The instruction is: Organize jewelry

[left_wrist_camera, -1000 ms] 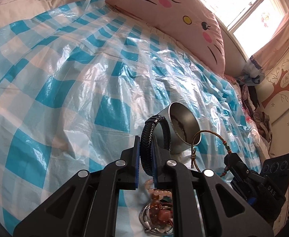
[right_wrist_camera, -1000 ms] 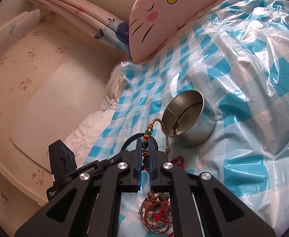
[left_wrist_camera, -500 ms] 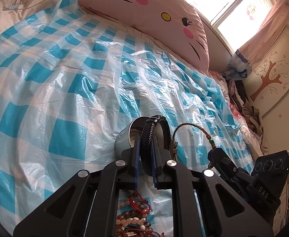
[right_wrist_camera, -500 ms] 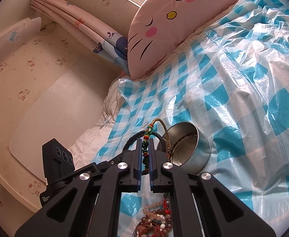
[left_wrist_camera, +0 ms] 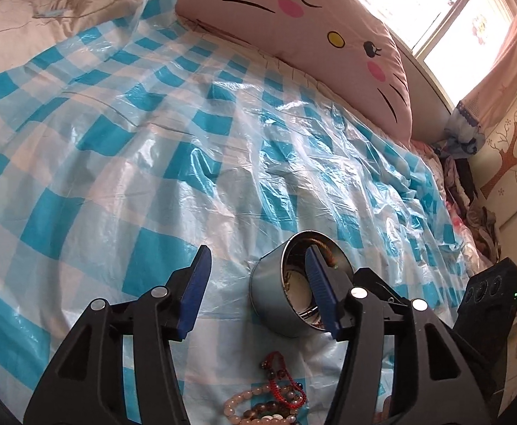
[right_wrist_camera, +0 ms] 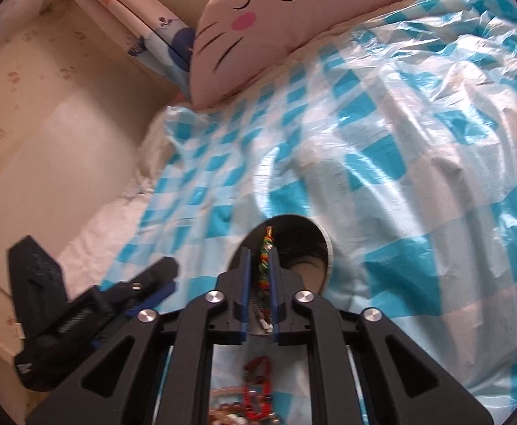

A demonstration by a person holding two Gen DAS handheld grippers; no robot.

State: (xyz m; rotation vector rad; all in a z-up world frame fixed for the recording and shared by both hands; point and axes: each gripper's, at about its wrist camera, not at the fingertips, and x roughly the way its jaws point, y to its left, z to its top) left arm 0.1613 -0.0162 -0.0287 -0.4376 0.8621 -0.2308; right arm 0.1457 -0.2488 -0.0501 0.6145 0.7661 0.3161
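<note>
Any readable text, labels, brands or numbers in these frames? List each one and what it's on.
No text is legible in either view.
Left unit's housing: a small white mark, too blurred to read.
Right unit's housing: round ports and a green light, no lettering visible.
Wallpaper: small cartoon prints, too blurred to tell whether there are words.
Pink cat pillow: a face only, no text.

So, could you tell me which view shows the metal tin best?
The left wrist view: the metal tin shows its wall, rim and inside, only partly crossed by a finger. In the right wrist view, the right gripper and beaded bracelet cover much of it.
</note>
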